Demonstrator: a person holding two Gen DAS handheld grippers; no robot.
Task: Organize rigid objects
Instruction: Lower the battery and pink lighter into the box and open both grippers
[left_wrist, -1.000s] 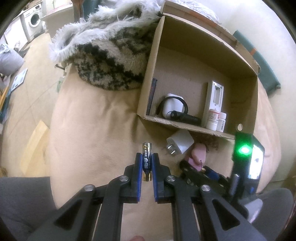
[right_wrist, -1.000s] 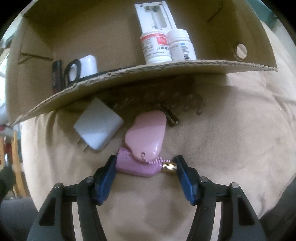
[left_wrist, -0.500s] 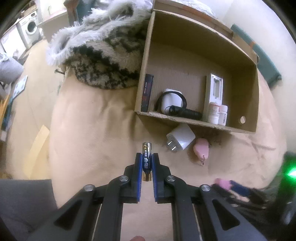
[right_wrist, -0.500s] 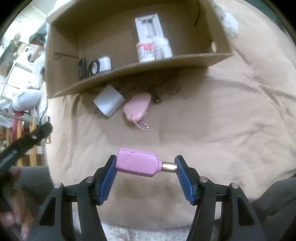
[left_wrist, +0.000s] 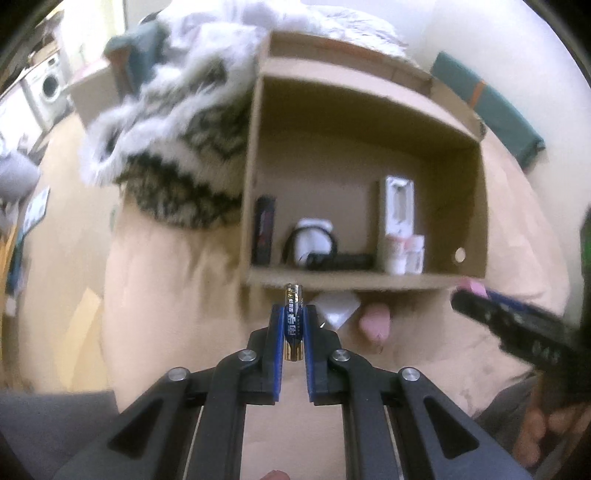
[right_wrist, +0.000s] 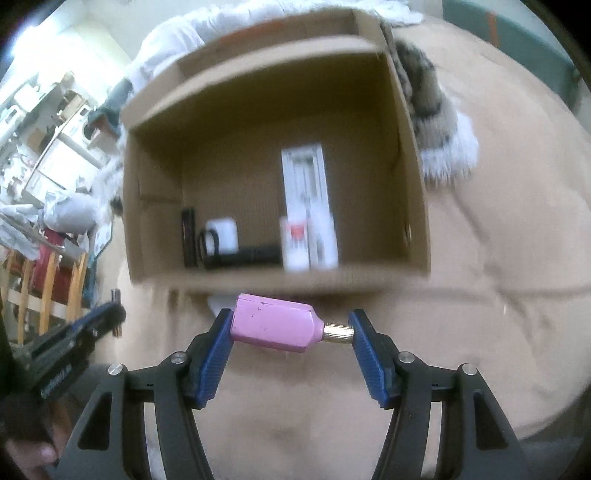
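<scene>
My left gripper (left_wrist: 293, 314) is shut on a blue and gold battery (left_wrist: 293, 319), held upright just in front of the cardboard box (left_wrist: 354, 282). My right gripper (right_wrist: 291, 326) is shut on a pink block with a brass tip (right_wrist: 275, 328), held crosswise before the box's near wall (right_wrist: 280, 278). The box holds two white bottles (left_wrist: 404, 253), a white tray (left_wrist: 397, 201), a black torch (left_wrist: 347, 260), a white charger with a black cable (left_wrist: 314, 242) and a black slab (left_wrist: 265, 227). A white plug adapter (left_wrist: 338, 308) and a pink case (left_wrist: 376, 321) lie outside it.
The box rests on a tan cushion (left_wrist: 166, 295). A furry patterned blanket (left_wrist: 177, 147) lies to the box's left. A teal pad (left_wrist: 487, 107) lies at the far right. Shelves and a wooden rack (right_wrist: 44, 258) stand to the left of the right wrist view.
Both grippers have moved forward toward the box with their loads. The right gripper, which lifted the pink block away from the pink case, now sits close to the box's near wall.
</scene>
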